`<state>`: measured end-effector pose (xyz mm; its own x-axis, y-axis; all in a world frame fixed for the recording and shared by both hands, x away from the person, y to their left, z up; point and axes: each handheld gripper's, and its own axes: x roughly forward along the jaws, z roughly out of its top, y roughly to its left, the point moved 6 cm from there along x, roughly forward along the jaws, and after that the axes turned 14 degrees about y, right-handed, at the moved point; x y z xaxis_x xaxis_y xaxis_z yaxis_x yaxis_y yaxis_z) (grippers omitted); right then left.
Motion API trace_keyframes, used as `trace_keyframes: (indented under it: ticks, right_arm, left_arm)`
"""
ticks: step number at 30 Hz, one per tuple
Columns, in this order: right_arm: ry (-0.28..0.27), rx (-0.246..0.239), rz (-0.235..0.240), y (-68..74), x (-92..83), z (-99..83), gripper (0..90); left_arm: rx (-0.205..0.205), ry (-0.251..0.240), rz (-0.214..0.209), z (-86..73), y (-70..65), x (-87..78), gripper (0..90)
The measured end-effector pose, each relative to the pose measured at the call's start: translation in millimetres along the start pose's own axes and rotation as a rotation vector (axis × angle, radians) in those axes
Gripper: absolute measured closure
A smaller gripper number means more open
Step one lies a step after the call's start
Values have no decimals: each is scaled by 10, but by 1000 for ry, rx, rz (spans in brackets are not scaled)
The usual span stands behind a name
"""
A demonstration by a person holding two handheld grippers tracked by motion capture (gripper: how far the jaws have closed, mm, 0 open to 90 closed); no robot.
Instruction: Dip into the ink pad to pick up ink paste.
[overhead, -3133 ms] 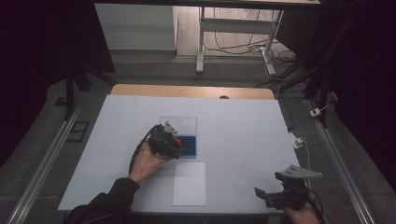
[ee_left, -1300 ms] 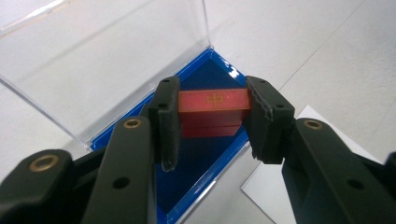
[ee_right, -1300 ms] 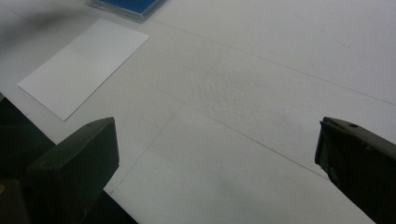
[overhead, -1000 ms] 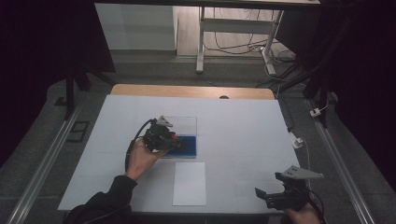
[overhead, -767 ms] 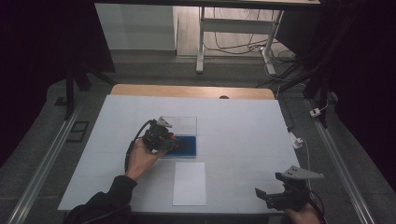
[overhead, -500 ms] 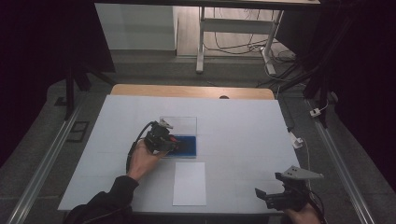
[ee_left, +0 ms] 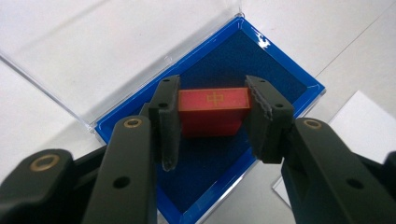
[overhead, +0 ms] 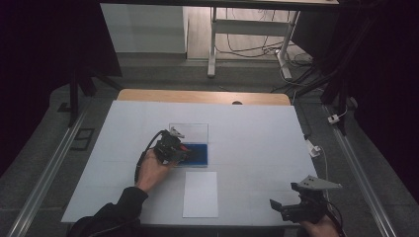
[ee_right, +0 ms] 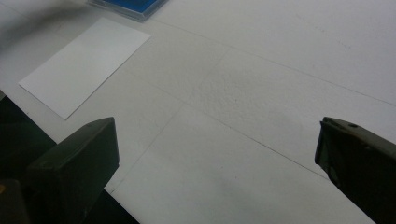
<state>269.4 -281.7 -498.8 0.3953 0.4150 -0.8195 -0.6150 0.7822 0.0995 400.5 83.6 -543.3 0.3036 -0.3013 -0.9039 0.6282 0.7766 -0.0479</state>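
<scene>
A red block [ee_left: 212,109] with a gold character on its top face sits between the pads of my left gripper [ee_left: 212,93], which is shut on it. The block is just over the dark blue lining of an open blue case [ee_left: 280,70]. The case's clear lid [ee_left: 93,56] lies flat beyond it. From above, the left gripper [overhead: 170,148] is at the left end of the blue case [overhead: 197,154], near the table's middle. My right gripper [overhead: 296,210] rests at the front right of the table, and its jaws stand wide open over bare white surface [ee_right: 217,140].
A white sheet [overhead: 200,194] lies flat just in front of the case, also seen as the sheet [ee_right: 86,65] at the upper left of the right gripper view. The white table cover [overhead: 257,133] has a wooden strip along its far edge. A cable trails from the left gripper.
The left gripper has shifted slightly over the case's left end, still gripping the red block. The right gripper has stayed in place.
</scene>
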Motion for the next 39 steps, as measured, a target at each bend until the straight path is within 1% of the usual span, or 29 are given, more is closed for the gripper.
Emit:
trace_keyframes:
  ticks: [6,8,10,11,13,15,16,18,20,22,25,27,28,29,30,31,36,39]
  right_arm:
    - [3,-1,-1,2,4,1,0]
    - [2,-1,0,3,5,2,0]
    - [2,-1,0,3,5,2,0]
    - [3,-1,0,4,6,2,0]
    - [3,-1,-1,4,6,2,0]
    - [2,-1,-1,5,6,3,0]
    - [3,-1,-1,4,7,3,0]
    - [5,0,-1,3,7,2,0]
    - [5,-1,-1,3,7,2,0]
    - [5,0,-1,3,8,2,0]
    - [8,-2,-1,3,8,2,0]
    - [10,-2,-1,4,10,2,0]
    - [10,-3,-1,5,11,2,0]
    - [11,-3,-3,5,11,1,0]
    - [11,-2,-2,7,12,2,0]
    - [12,-3,-2,7,12,2,0]
    - [12,-2,-1,10,15,3,0]
    - [11,-2,-1,8,15,3,0]
  left_arm:
    - [40,-22,93,-21,-90,13,587]
    - [51,-28,114,-28,-112,15,588]
    - [40,-36,108,-35,-108,18,588]
    - [28,-40,94,-41,-95,19,588]
    - [1,-59,53,-60,-59,22,588]
    - [-17,-71,20,-72,-31,23,588]
    - [-21,-72,10,-74,-21,23,588]
    - [-21,-75,4,-75,-15,25,588]
    - [-19,-73,7,-76,-18,24,589]
    - [-8,-71,26,-75,-35,25,588]
    - [21,-64,86,-68,-91,25,588]
    - [49,-55,129,-57,-128,25,588]
    - [60,-50,145,-51,-142,25,588]
    - [64,-47,152,-45,-148,26,588]
    - [62,-44,149,-41,-145,26,588]
    - [53,-44,136,-39,-134,27,588]
    - [-4,-57,35,-45,-46,31,588]
    - [-14,-57,12,-47,-23,28,587]
